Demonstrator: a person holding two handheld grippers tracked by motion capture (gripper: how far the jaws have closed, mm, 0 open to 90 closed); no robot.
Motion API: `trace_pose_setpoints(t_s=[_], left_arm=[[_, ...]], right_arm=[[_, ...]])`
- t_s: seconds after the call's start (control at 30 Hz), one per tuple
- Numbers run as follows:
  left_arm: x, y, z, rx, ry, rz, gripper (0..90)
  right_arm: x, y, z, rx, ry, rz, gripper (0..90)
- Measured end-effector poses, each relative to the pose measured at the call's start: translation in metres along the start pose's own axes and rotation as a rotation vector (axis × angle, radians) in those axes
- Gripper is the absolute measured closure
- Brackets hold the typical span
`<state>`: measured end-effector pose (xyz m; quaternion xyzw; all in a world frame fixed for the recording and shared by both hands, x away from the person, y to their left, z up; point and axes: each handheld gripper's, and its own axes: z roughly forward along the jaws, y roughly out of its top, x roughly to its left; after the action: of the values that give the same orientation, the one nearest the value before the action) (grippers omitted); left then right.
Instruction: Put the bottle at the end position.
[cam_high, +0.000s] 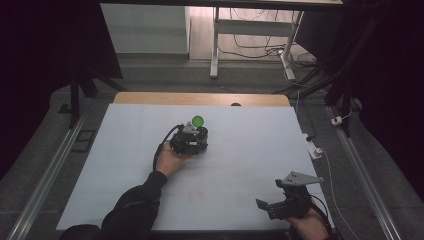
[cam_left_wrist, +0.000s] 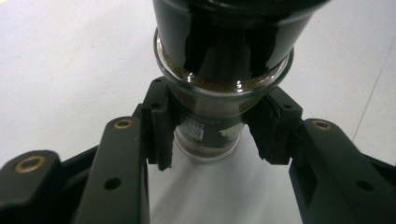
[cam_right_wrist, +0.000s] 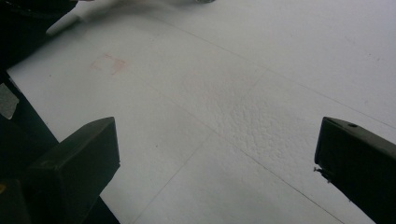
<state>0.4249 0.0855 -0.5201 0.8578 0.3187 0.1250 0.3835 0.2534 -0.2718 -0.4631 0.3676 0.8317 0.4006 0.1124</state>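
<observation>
While left gripper (cam_left_wrist: 208, 135) sits mid-counter, I see its fingers (cam_left_wrist: 159, 123) clamped on glass jar (cam_left_wrist: 210, 130) of brown granules; jar label print too blurred to read. Green ball (cam_high: 198, 120) shows just above gripper. Right gripper (cam_high: 272, 206) near counter (cam_high: 250, 135) front edge, fingers spread wide, holding nothing. Faint red square mark (cam_right_wrist: 109, 63) on white surface.

White-topped table (cam_high: 240, 150), faint red square mark (cam_high: 196, 196) near front
</observation>
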Motion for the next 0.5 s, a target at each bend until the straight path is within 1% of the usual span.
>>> trace_pose_setpoints(t_s=[0.17, 0.23, 0.3, 0.37, 0.43, 0.5], left_arm=[[-0.0003, 0.0024, 0.0003, 0.022, 0.002, 0.004, 52.5], [-0.001, 0.0029, 0.0009, 0.028, -0.001, 0.009, 47.9], [-0.0021, 0.0032, 0.0006, 0.031, 0.008, 0.017, 45.3], [-0.0023, 0.0037, -0.0003, 0.027, 0.005, 0.01, 42.5], [-0.0024, 0.0048, -0.0019, 0.026, 0.008, 0.013, 40.0], [-0.0023, 0.0064, -0.0043, 0.021, 0.002, 0.007, 37.1]], right_arm=[[-0.0001, 0.0, 0.0002, 0.002, 0.001, -0.002, 0.0], [0.0, 0.0001, 0.0004, 0.005, 0.0, -0.002, 0.0], [-0.0001, 0.0001, 0.0006, 0.007, 0.001, -0.002, 0.0], [-0.0002, 0.0001, 0.0005, 0.007, 0.0, 0.002, 0.0], [-0.0003, 0.0001, 0.0005, 0.007, 0.001, 0.003, 0.0], [-0.0002, 0.0002, 0.0007, 0.008, 0.0, 0.0, 0.0]])
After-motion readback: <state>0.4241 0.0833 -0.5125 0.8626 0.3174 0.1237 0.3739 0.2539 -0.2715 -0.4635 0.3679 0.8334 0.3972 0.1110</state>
